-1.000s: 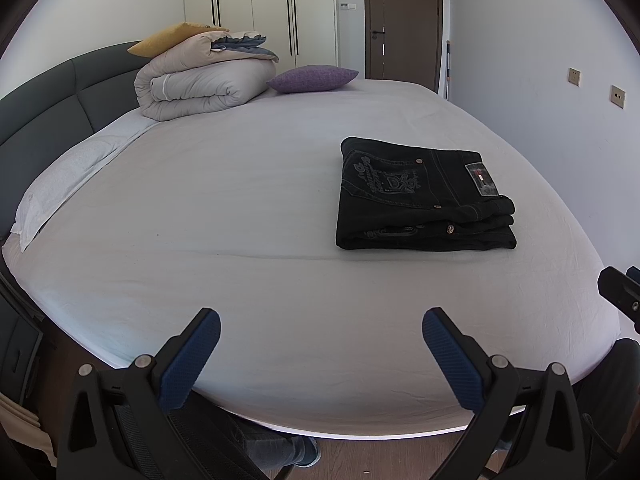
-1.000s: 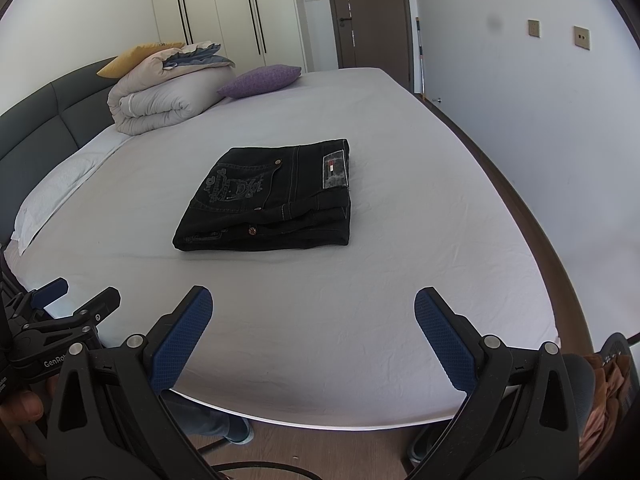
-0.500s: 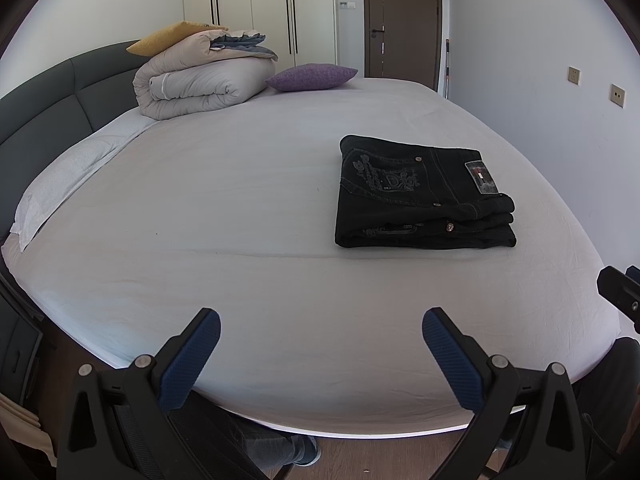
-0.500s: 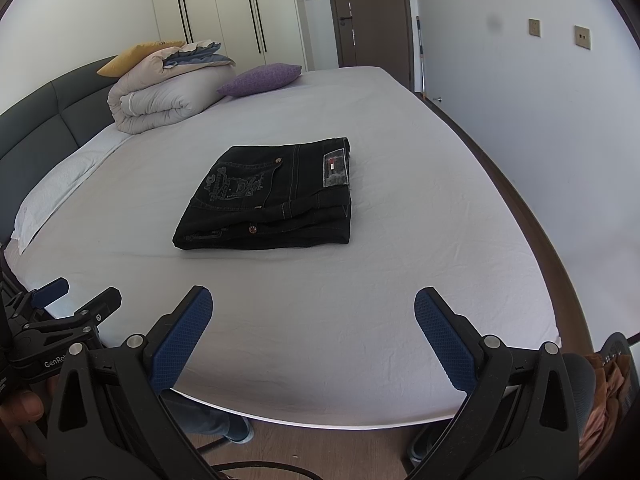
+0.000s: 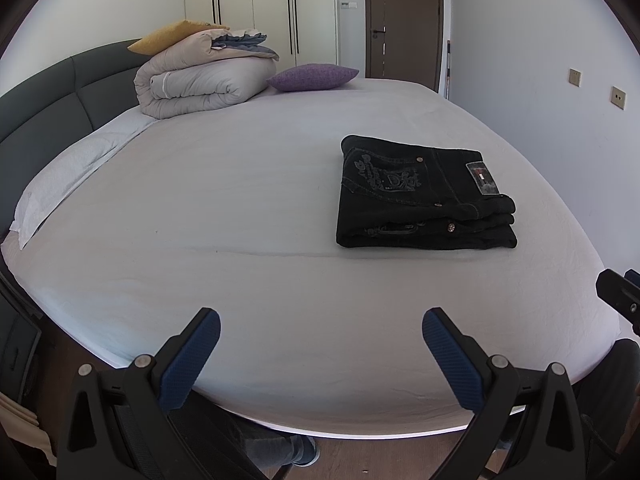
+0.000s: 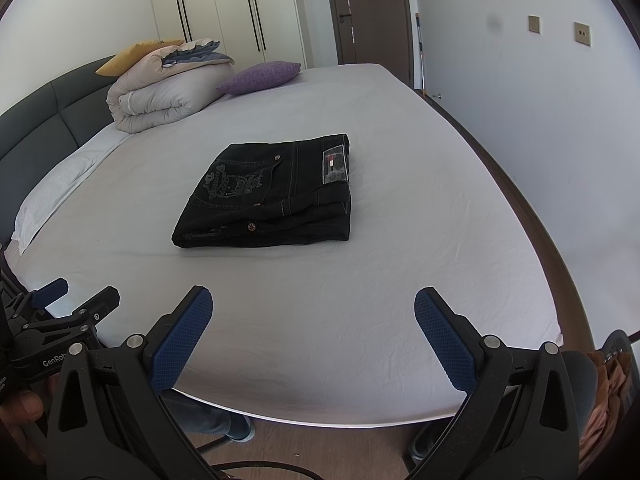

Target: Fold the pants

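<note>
The black pants [image 5: 424, 196] are seen folded into a compact rectangular stack that lies flat on the white sheet of the bed [image 5: 240, 208]. In the left wrist view the stack is found at about 1 o'clock from the left gripper [image 5: 320, 344]; in the right wrist view the same pants [image 6: 272, 200] are placed at about 11 o'clock from the right gripper [image 6: 312, 324]. An embroidered back pocket and a small brand patch [image 6: 334, 165] are turned upward, and the layered edges with metal buttons are directed toward the cameras.

Both grippers are held above the near edge of the mattress, well apart from the pants. The jaws of each are spread wide, and nothing is gripped between the blue pads [image 5: 190, 360]. In the right wrist view the left gripper [image 6: 60, 304] is visible at 9 o'clock, and part of a hand [image 6: 20, 412] is seen under it.

At the far end of the bed, at about 11 o'clock, a rolled beige duvet [image 5: 200, 84] is put against the dark headboard [image 5: 44, 96], with a yellow pillow [image 5: 168, 34] behind it and a purple cushion [image 5: 312, 77] just beside it. A white pillow [image 5: 64, 176] is laid along the left side of the bed. White wardrobe doors [image 5: 260, 8] and a brown door [image 5: 404, 20] are seen behind.
</note>
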